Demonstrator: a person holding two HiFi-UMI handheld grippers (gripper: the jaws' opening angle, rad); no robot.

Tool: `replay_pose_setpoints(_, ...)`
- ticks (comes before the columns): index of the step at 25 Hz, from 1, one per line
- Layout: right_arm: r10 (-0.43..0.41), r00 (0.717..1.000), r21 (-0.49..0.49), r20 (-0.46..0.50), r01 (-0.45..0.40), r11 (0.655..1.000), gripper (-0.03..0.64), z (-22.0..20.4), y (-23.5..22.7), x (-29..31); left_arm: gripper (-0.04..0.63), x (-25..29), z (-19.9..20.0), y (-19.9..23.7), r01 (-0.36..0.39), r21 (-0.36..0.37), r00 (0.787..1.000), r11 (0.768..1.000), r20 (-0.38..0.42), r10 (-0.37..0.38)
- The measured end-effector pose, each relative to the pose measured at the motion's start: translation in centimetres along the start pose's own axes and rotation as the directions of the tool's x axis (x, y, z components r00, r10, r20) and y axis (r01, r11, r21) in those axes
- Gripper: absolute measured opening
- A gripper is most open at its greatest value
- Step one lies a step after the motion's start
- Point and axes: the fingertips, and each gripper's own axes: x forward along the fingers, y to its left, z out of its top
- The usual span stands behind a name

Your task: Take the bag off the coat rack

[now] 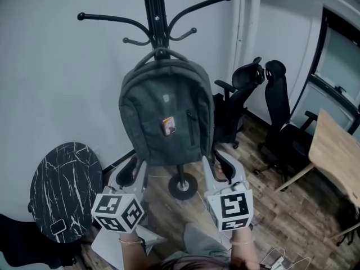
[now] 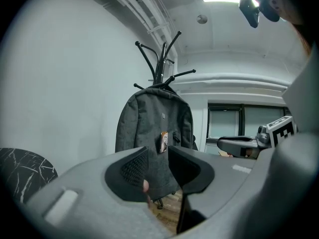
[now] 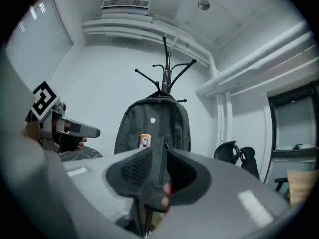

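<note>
Hanging at frame centre, bag is sitting by top loop on coat rack, long axis running vertical. Left gripper and right gripper are hovering just below bag's bottom corners, about equally near, jaws standing apart, gripping nothing.
</note>
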Motion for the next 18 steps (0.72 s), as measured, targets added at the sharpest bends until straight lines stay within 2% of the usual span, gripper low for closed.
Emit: replay_pose_setpoints(18,-0.017,0.999,-0.008,-0.036,0.017,1.000,0.152,-2.0,-4.6,7.7,0.178,6.4,0.1,6.2,-0.122,-0.022,0.992,0.992,-0.020,0.122)
